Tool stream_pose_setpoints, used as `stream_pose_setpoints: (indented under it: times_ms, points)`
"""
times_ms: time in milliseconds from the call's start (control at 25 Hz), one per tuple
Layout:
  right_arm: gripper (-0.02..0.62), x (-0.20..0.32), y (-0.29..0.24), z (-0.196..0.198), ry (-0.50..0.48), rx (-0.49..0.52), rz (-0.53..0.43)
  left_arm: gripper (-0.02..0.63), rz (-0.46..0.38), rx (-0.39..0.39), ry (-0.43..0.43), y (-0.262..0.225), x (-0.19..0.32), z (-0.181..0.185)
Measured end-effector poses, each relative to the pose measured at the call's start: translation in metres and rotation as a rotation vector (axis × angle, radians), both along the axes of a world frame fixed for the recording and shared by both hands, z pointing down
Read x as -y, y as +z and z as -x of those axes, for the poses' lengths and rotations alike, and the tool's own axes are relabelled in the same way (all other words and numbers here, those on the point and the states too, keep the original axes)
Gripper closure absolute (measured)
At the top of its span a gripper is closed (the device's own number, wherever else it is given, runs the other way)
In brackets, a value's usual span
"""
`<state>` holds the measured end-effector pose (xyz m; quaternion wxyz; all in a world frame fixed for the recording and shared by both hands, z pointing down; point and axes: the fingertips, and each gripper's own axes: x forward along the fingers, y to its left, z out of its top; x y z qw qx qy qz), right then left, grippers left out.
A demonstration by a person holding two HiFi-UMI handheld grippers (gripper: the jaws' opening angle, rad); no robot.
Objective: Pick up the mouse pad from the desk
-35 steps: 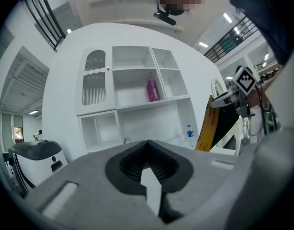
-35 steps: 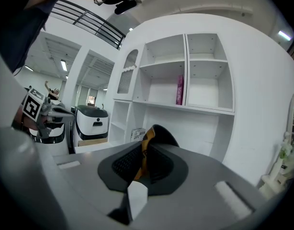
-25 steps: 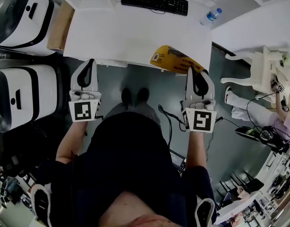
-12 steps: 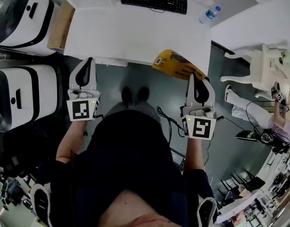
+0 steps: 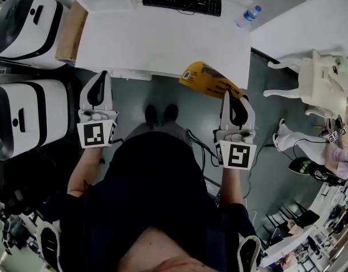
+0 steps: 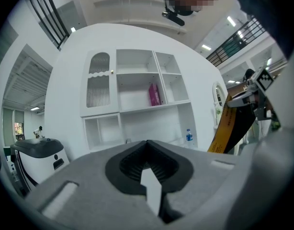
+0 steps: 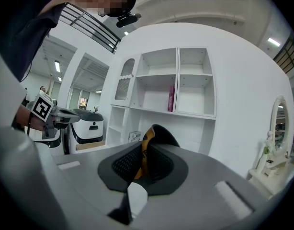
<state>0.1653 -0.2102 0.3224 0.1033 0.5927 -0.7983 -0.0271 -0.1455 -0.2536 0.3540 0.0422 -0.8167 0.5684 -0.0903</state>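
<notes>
The yellow and black mouse pad (image 5: pixel 205 79) hangs lifted over the front edge of the white desk (image 5: pixel 157 38), bent in the air. My right gripper (image 5: pixel 233 93) is shut on its near end. In the right gripper view the pad (image 7: pixel 145 150) stands edge-on, pinched between the jaws. My left gripper (image 5: pixel 100 76) hovers in front of the desk's left part, shut with nothing in it; its jaws meet in the left gripper view (image 6: pixel 147 144). That view also catches the pad (image 6: pixel 228 128) at the right.
A black keyboard (image 5: pixel 181 0) lies at the desk's far edge, a water bottle (image 5: pixel 246 17) at its right corner. Two white machines (image 5: pixel 26 118) and a cardboard box (image 5: pixel 69 30) stand at the left. White furniture (image 5: pixel 318 78) and a seated person (image 5: pixel 332 149) are at the right.
My right gripper has shifted a little toward me and leftward with the mouse pad still in it. The left gripper has barely moved.
</notes>
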Motion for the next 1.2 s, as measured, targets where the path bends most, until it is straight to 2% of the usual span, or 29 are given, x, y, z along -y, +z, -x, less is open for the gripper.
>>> stream_pose_setpoints:
  times_ms: [1200]
  points:
    - [0.577, -0.015, 0.003, -0.005, 0.016, -0.040, 0.009, 0.606, -0.019, -0.011, -0.018, -0.008, -0.012, -0.001]
